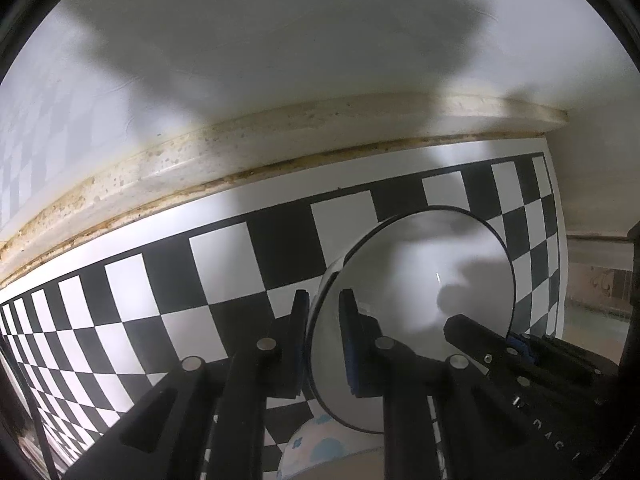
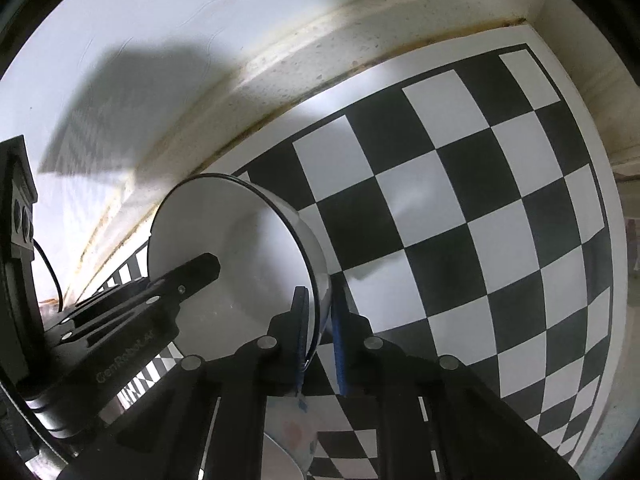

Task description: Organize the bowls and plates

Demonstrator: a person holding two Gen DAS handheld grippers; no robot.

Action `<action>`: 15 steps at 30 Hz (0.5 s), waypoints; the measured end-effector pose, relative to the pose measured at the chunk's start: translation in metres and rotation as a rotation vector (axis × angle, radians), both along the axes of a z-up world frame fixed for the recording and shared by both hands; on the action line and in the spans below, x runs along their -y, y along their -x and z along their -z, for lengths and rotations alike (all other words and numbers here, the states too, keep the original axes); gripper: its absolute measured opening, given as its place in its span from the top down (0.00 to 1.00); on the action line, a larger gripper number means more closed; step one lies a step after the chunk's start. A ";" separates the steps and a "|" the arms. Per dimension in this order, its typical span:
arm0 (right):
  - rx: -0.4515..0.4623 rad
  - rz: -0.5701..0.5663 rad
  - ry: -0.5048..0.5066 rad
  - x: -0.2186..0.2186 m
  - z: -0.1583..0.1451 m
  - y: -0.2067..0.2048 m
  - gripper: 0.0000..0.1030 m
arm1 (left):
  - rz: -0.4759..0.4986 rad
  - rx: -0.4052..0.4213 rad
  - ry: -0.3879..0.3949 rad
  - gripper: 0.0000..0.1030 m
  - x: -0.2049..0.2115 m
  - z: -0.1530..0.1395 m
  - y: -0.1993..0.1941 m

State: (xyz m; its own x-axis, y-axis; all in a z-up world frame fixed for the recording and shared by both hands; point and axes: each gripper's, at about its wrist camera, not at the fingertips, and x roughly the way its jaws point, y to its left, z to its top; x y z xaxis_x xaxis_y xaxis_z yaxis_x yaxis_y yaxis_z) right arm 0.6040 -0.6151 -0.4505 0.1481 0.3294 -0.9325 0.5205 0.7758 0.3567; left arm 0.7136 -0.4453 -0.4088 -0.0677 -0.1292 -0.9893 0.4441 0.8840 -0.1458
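A white bowl with a thin dark rim is held in the air above the checkered mat, gripped from both sides. My left gripper is shut on its left rim. My right gripper is shut on its right rim; the bowl fills the left of the right wrist view. Each gripper shows in the other's view, the right one and the left one. Below lies a patterned dish with blue and pink marks, also in the right wrist view.
A black-and-white checkered mat covers the counter. A stained cream ledge runs along the back below a white wall. The mat ends at the right edge of the counter.
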 end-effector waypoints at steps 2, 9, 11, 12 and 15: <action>-0.001 0.003 -0.004 -0.001 -0.002 0.001 0.88 | 0.006 0.009 0.000 0.87 -0.001 -0.008 0.007; 0.032 -0.009 0.010 -0.013 -0.025 0.001 0.88 | 0.025 0.052 0.020 0.87 -0.009 -0.039 0.018; 0.046 -0.011 0.011 -0.016 -0.035 0.005 0.88 | 0.030 0.066 0.031 0.87 -0.012 -0.050 0.022; 0.054 -0.013 0.015 -0.018 -0.041 0.007 0.88 | 0.033 0.076 0.038 0.87 -0.013 -0.058 0.025; 0.073 -0.019 0.023 -0.023 -0.056 0.015 0.88 | 0.042 0.094 0.054 0.87 -0.017 -0.073 0.029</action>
